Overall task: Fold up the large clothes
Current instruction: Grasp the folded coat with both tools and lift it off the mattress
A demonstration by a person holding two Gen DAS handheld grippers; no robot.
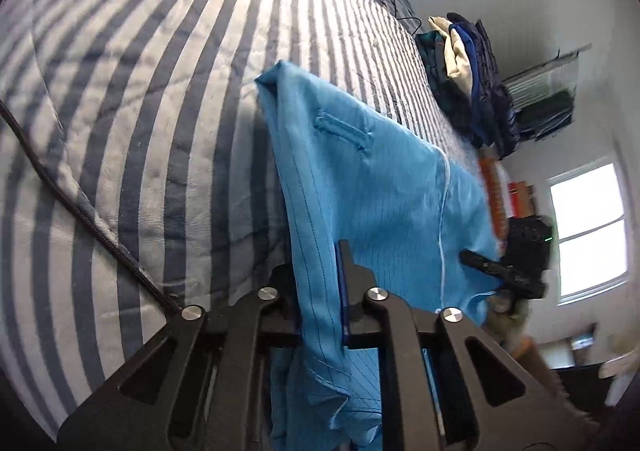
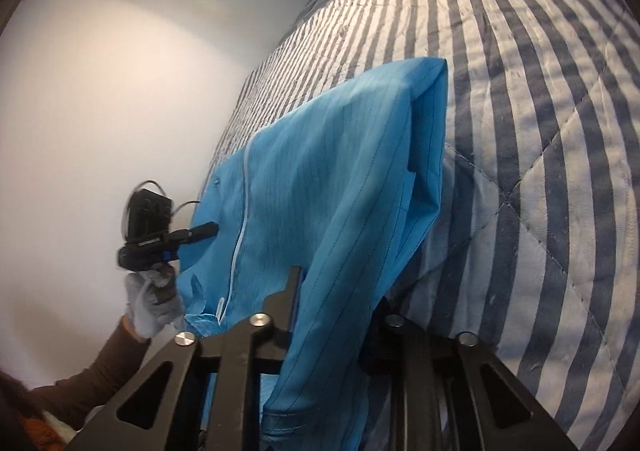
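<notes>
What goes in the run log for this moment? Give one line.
task: fold large clothes | left gripper: shut on garment | right gripper: shut on garment | garment: blue, zipped, held up over striped quilt | fold: not yet laid

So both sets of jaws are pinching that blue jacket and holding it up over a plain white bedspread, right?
Not quite: the bedspread is striped, dark blue and white, not plain. Both wrist views show it. The rest holds: the left gripper and right gripper each pinch the blue jacket above it.
</notes>
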